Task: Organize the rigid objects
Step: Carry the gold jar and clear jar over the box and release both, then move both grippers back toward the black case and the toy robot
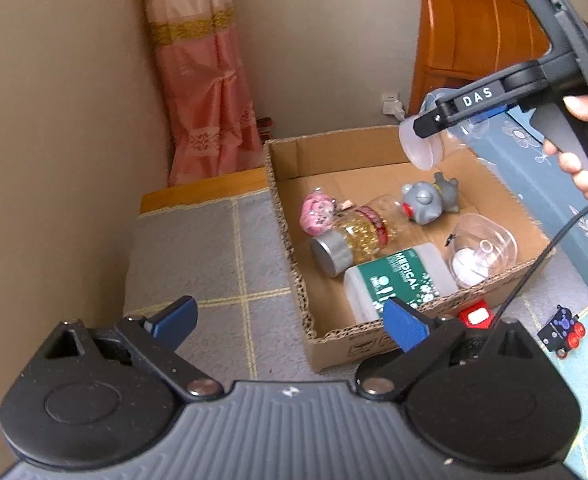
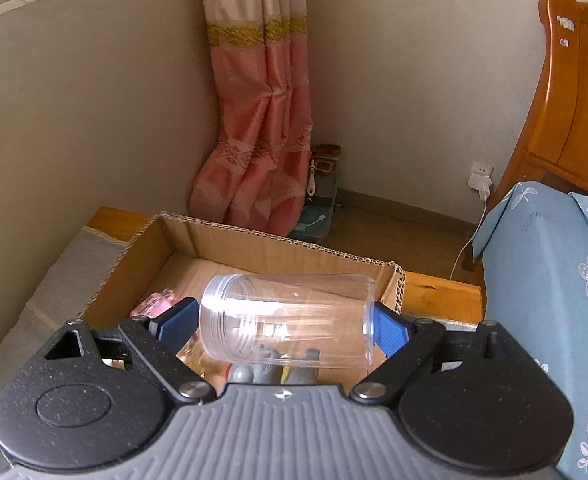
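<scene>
My right gripper [image 2: 286, 320] hangs over the cardboard box [image 2: 274, 240] with a clear plastic jar [image 2: 290, 316] lying crosswise between its blue pads [image 2: 176, 322]. The pads stand wide at the jar's two ends and do not visibly squeeze it. In the left wrist view the same jar [image 1: 421, 152] hangs above the far right of the box [image 1: 286, 216], under the right gripper [image 1: 433, 132], which a hand holds. My left gripper [image 1: 290, 320] is open and empty at the box's near left corner.
In the box lie a pink toy [image 1: 317, 212], a glitter jar with a grey lid [image 1: 349, 244], a green MEDICAL bottle [image 1: 397, 280], a grey toy figure [image 1: 429, 200] and a clear container [image 1: 481, 248]. A red item [image 1: 477, 316] and a toy train [image 1: 563, 326] lie outside it.
</scene>
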The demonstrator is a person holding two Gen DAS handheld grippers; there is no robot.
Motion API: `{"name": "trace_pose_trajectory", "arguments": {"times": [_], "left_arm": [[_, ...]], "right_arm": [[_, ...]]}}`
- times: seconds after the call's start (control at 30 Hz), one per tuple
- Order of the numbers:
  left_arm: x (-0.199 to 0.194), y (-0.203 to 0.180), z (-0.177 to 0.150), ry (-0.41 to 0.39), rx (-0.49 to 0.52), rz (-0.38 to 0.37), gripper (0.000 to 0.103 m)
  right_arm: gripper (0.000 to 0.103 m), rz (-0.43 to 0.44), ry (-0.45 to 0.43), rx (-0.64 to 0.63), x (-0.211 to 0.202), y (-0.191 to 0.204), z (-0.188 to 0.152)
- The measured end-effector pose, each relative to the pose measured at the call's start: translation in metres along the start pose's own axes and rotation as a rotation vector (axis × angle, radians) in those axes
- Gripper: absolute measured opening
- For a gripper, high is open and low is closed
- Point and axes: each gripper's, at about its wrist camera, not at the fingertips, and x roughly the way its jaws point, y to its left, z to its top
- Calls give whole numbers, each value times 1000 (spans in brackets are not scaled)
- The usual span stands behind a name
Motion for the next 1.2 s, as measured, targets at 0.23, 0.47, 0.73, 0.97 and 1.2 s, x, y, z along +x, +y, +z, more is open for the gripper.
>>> {"name": "trace_pose_trajectory", "arguments": {"times": [0.23,0.47,0.73,0.97,1.2], "left_arm": [[4,3,-4,19,-5,-1,99],[-4,-4,-8,12,3,-4,99],[-20,-9,-18,-12,-12,-1,99],[-27,-16,-33,-28,-23,-23,99],[-18,-28,-50,-5,2,-44,99]], "right_arm": [[103,11,9,20,2,-4,-7],[103,18,13,8,-21,1,-27],[103,13,-5,30,-54,0,-63],[103,-42,-43,116,-82,-5,-128],[103,-141,-13,225,-86,-5,-212]]}}
